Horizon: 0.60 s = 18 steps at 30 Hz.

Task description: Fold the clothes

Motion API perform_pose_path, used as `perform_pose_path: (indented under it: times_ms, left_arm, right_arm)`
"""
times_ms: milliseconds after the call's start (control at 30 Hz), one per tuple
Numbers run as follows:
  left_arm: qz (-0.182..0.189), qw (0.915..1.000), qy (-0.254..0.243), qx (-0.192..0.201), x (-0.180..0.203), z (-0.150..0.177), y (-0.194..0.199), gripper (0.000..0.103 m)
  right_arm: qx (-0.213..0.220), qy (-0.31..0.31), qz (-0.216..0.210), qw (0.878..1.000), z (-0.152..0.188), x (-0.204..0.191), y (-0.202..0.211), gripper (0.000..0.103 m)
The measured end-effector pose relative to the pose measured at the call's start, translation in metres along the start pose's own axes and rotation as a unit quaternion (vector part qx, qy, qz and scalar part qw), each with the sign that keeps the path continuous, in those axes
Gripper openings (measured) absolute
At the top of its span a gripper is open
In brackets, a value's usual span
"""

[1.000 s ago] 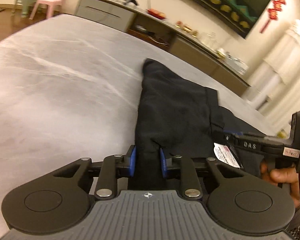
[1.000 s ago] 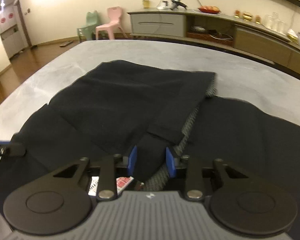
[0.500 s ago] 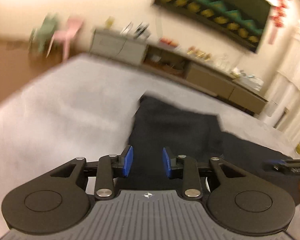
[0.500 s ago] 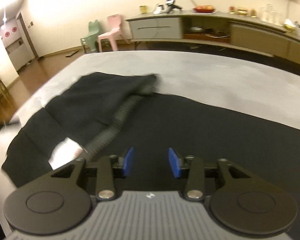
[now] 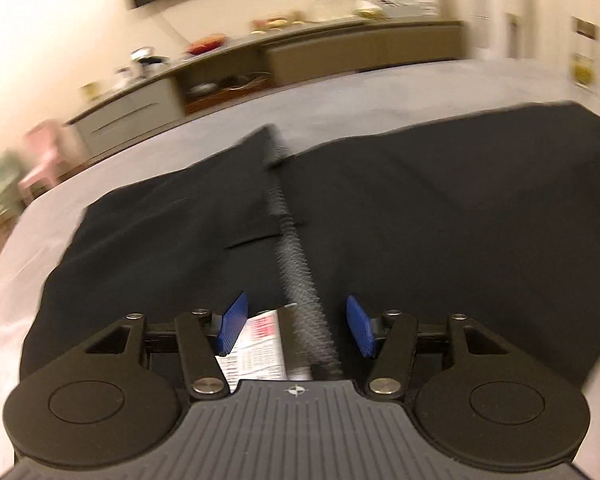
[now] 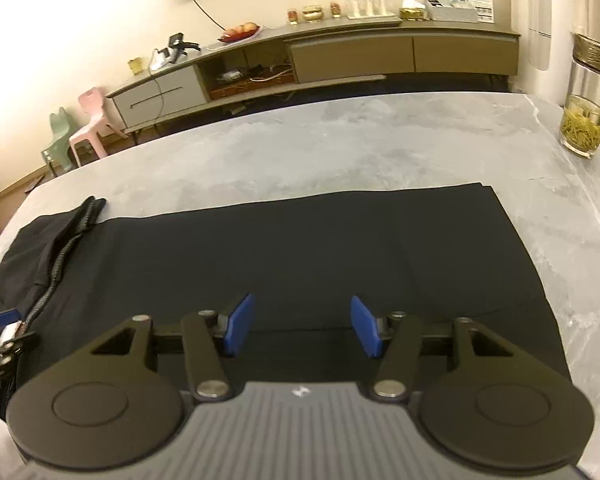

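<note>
Unreadable red-and-white tag (image 5: pixel 256 350) on black garment (image 5: pixel 420 216)

Both cameras sit just behind their grippers, angled down, close over the black garment (image 5: pixel 420 220) on the counter (image 6: pixel 340 140). Both face the sideboard (image 6: pixel 340 52) along the far wall; they share the garment's ribbed band.

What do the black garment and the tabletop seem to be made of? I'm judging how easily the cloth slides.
Black garment: matte woven or knit fabric, probably; it lies flat with soft creases and no shine. Tabletop: smooth grey marble-look stone or laminate, with pale veining and faint sheen; which one is unclear.
</note>
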<state>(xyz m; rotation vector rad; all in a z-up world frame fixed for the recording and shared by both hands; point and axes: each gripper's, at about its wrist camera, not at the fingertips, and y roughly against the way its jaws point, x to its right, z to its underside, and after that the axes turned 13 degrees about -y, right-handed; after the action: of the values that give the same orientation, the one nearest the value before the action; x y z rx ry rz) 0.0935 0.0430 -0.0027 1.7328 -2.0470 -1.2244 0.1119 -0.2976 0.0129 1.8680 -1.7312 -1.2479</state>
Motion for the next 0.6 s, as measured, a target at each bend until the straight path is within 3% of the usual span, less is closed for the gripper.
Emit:
perform_pose_path:
  times_ms: [167, 333, 600]
  left_arm:
    - [-0.048, 0.9982, 0.032, -0.019, -0.020, 0.003, -0.005, 0.060]
    - [-0.102, 0.9930, 0.046, -0.039, -0.017, -0.006, -0.004, 0.058]
    - [-0.066, 0.9950, 0.056, -0.051, -0.010, 0.017, 0.025, 0.058]
  right_arm:
    - [-0.034, 0.020, 0.019, 0.999, 0.017, 0.002, -0.014, 0.055]
    - [-0.029, 0.043, 0.029, 0.998, 0.029, 0.008, -0.009, 0.055]
    - [-0.015, 0.067, 0.053, 0.996, 0.041, 0.021, 0.004, 0.055]
